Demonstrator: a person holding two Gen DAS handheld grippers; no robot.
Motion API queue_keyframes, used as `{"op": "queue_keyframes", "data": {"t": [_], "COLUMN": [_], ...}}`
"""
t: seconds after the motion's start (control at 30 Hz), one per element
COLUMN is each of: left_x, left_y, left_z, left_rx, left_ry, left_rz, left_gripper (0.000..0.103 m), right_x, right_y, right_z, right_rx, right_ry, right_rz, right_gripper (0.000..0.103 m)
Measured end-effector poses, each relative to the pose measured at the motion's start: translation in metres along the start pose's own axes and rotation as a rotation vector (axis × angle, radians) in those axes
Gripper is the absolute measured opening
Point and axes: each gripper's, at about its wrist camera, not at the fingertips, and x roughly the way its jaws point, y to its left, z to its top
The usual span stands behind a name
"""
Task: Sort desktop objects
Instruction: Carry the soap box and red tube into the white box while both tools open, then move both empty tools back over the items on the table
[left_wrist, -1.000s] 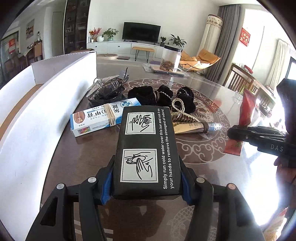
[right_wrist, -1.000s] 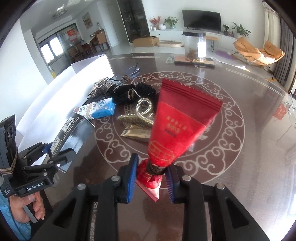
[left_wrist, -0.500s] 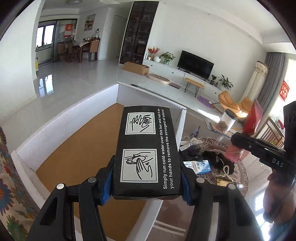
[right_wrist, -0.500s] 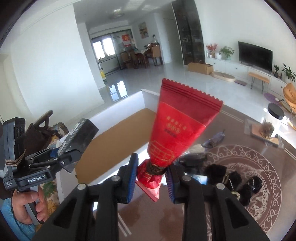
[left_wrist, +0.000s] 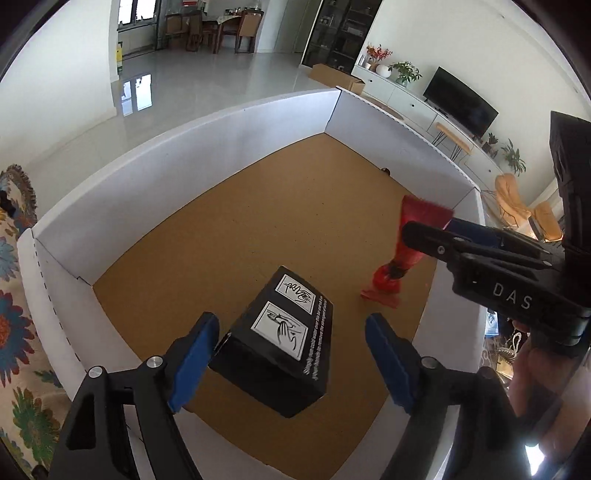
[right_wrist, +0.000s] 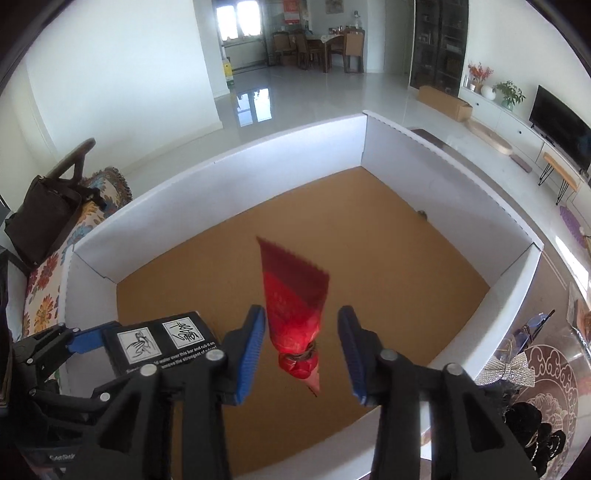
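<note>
A white-walled box (left_wrist: 192, 144) with a brown cardboard floor fills both views (right_wrist: 288, 147). My left gripper (left_wrist: 291, 363) is open above it; the black box with white hand pictograms (left_wrist: 280, 343) sits free between its blue pads, tilted, over the box floor. It also shows in the right wrist view (right_wrist: 166, 341). My right gripper (right_wrist: 301, 356) is open too; the red snack packet (right_wrist: 295, 314), tied at its neck, hangs free between the pads and is blurred. The packet (left_wrist: 402, 254) also shows in the left wrist view, below the right gripper (left_wrist: 454, 232).
A floral cushioned chair (left_wrist: 14, 280) with a dark bag (right_wrist: 40, 218) stands left of the box. On the dark patterned table (right_wrist: 546, 369) to the right lie a sparkly bow (right_wrist: 513, 371) and black hair ties (right_wrist: 528, 424).
Both grippers have swung from the table to over the white box and opened. The black box and the red packet have left the pads and are dropping inside.
</note>
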Motion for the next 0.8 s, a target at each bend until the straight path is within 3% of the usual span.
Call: {"op": "queue_keyframes", "data": {"t": [0.03, 0.07, 0.27, 0.43, 0.57, 0.67, 0.8], "left_x": [0.001, 0.002, -0.005, -0.045, -0.087, -0.106, -0.094], "left_y": [-0.005, -0.01, 0.002, -0.017, -0.073, -0.127, -0.2], "left_z": [0.0, 0.001, 0.002, -0.014, -0.035, -0.059, -0.101], "left_rx": [0.015, 0.025, -0.061, 0.017, 0.162, 0.307, 0.468], "left_ry": [-0.002, -0.008, -0.082, -0.226, -0.318, -0.335, -0.277], "left_rz": [0.025, 0.051, 0.008, -0.002, -0.096, -0.206, -0.311], "left_gripper": [0.099, 0.1, 0.1, 0.1, 0.1, 0.101, 0.103], "right_x": [0.002, -0.001, -0.037, -0.094, -0.135, -0.158, -0.176], "right_y": [0.002, 0.004, 0.003, -0.036, -0.073, -0.104, -0.148], "right_z": [-0.001, -0.002, -0.009, -0.043, -0.108, -0.181, -0.281], "right_rx": [-0.012, -0.024, -0.027, 0.061, 0.171, 0.242, 0.308], "right_ry": [-0.001, -0.018, -0.108, -0.256, -0.35, -0.391, -0.323], "right_rz": [-0.023, -0.038, -0.08, -0.119, -0.182, -0.31, -0.498], "right_gripper": [0.087, 0.093, 0.093, 0.095, 0.102, 0.103, 0.103]}}
